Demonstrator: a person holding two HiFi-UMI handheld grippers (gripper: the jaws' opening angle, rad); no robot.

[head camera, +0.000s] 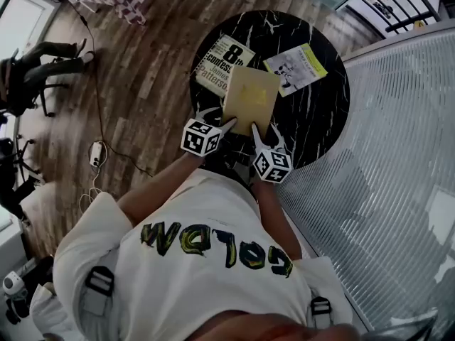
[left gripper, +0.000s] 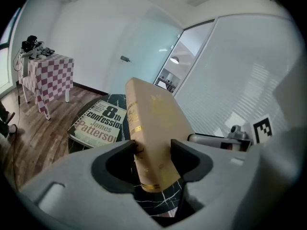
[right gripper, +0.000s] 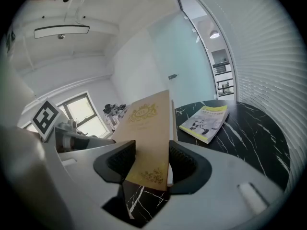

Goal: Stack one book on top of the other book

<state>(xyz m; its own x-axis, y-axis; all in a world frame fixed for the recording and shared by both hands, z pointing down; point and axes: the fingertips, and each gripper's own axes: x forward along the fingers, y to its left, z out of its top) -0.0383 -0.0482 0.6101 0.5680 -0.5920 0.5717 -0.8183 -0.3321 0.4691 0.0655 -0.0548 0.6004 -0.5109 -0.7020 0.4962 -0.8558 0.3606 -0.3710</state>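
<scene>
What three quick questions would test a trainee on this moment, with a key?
1. True or false: only the left gripper grips the tan hardcover.
2. How many books are on or above the black marble table?
3. On which side of the table does the yellow paperback lie? A: the side of the left gripper. B: the side of the right gripper.
Key: 1 false, the right gripper clamps it too. 2 three. 3 B; the 8th Confession book lies on the other side.
</scene>
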